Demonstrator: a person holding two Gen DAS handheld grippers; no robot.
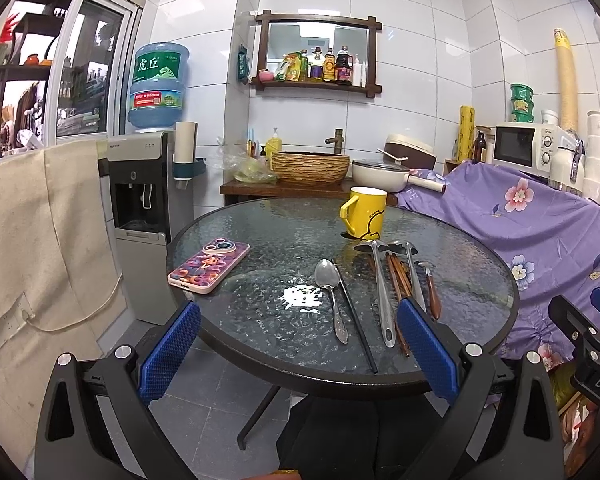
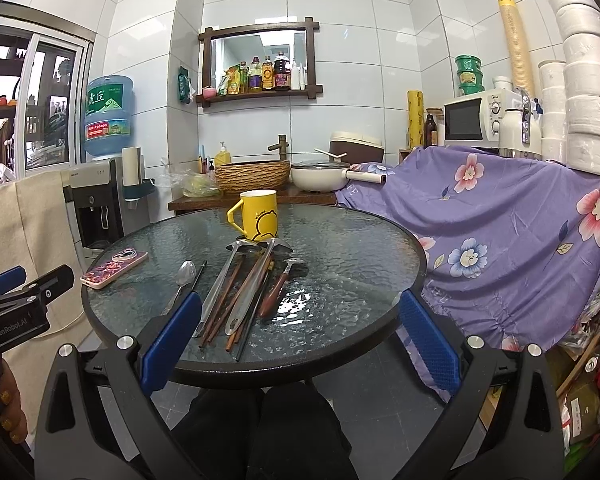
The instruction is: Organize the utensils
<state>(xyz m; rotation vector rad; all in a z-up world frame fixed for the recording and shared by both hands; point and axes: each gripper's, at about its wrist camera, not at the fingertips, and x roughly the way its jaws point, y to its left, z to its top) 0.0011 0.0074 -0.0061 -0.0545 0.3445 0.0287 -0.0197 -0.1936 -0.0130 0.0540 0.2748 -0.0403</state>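
Utensils lie side by side on a round glass table: a steel spoon, a black chopstick, two steel ladles, brown chopsticks and a wooden-handled tool. A yellow mug stands behind them. In the right wrist view the same utensils lie before the mug. My left gripper is open and empty over the table's near edge. My right gripper is open and empty at the near edge.
A phone in a pink case lies on the table's left side. A purple flowered cloth covers something at the right. A water dispenser stands at the left. A counter with a woven basin and a pan is behind.
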